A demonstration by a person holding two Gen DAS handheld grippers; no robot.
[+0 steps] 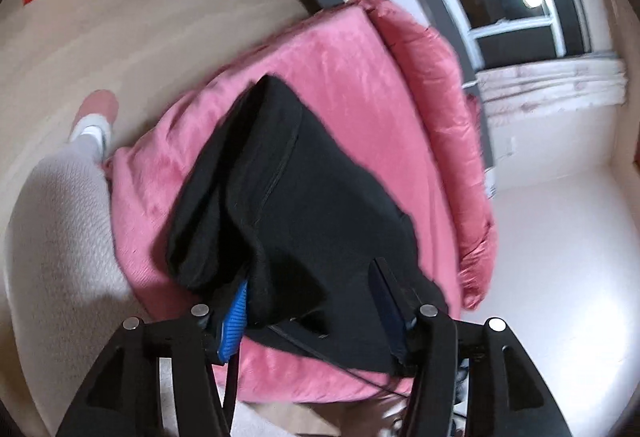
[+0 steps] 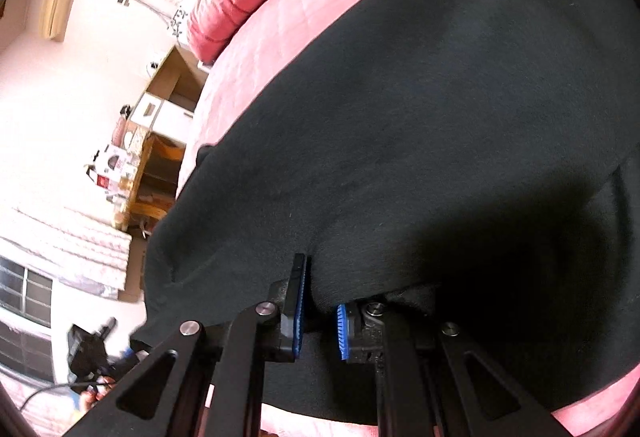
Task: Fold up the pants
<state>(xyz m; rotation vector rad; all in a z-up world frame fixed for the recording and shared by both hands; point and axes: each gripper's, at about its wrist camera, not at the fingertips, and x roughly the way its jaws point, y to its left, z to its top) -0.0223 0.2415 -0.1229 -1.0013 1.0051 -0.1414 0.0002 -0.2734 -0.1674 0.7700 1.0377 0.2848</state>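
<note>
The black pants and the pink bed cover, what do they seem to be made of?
The pants look like a soft matte knit, perhaps fleece: no shine, fuzzy edges. The bed cover looks like plush velvety fabric, going by its streaky sheen; quilted stitching shows in the right view.
</note>
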